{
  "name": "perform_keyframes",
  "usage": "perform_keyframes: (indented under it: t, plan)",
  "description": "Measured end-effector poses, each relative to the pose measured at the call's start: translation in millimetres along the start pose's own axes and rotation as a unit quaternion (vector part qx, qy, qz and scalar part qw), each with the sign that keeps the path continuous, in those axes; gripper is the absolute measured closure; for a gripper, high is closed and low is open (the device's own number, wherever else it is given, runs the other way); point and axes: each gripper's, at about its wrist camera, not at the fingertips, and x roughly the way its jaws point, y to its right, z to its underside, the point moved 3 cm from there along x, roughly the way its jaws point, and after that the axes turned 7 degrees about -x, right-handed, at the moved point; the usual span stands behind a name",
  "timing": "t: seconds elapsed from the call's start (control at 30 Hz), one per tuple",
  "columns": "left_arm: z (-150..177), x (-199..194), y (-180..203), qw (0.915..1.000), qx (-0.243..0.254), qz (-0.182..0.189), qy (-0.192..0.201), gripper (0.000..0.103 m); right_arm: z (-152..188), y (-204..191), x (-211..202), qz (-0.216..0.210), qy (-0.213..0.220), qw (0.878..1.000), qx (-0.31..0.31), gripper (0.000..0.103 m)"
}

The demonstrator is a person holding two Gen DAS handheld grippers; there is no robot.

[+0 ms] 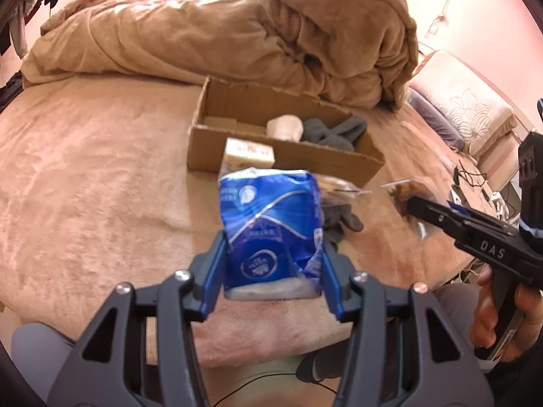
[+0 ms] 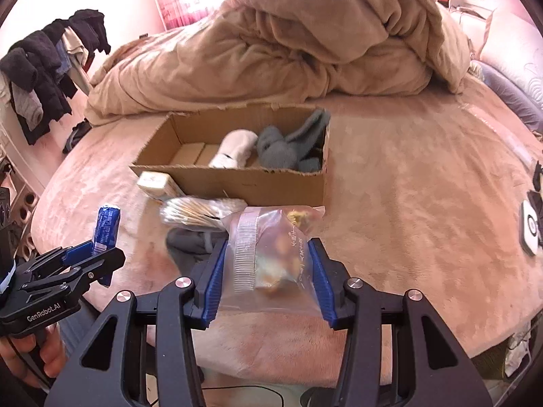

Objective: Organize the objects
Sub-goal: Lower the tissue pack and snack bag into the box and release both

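My left gripper (image 1: 273,254) is shut on a blue tissue pack (image 1: 271,227), held up off the bed; the same tissue pack (image 2: 107,229) shows edge-on in the right wrist view. My right gripper (image 2: 268,264) is shut on a clear zip bag of snacks (image 2: 271,247), also lifted. The open cardboard box (image 2: 237,183) lies ahead on the pink bed and holds a white sock (image 2: 234,149) and grey socks (image 2: 288,149). Before the box lie a small cream carton (image 2: 154,183), a packet of cotton swabs (image 2: 200,213) and a grey sock (image 2: 193,240).
A heaped tan duvet (image 2: 305,44) rises behind the box. Pillows (image 1: 465,105) lie at the right. Dark clothes (image 2: 44,68) hang on a rack at the left. A white device (image 2: 531,230) rests near the bed's right edge. A hand (image 1: 492,322) grips the right tool.
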Motion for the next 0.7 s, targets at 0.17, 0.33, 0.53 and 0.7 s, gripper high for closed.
perform_keyframes:
  t: [0.17, 0.33, 0.53, 0.7]
  plan:
    - [-5.8, -22.4, 2.1, 0.9999, 0.002, 0.002, 0.015, 0.052, -6.9, -8.4, -23.0, 0.003, 0.02, 1.0, -0.004, 0.054]
    - [-14.9, -40.8, 5.4, 0.9995, 0.004, 0.003, 0.032, 0.052, -16.5, -13.4, -41.0, 0.001, 0.036, 0.999, -0.006, 0.054]
    - [-29.8, -59.5, 8.5, 0.9991, 0.007, 0.007, 0.042, 0.052, -29.8, -18.6, -55.9, -0.001, 0.051, 0.999, -0.008, 0.054]
    - [-47.3, -73.0, 11.5, 0.9985, 0.009, 0.015, 0.052, 0.052, -45.6, -21.8, -70.6, 0.0, 0.069, 0.998, -0.01, 0.054]
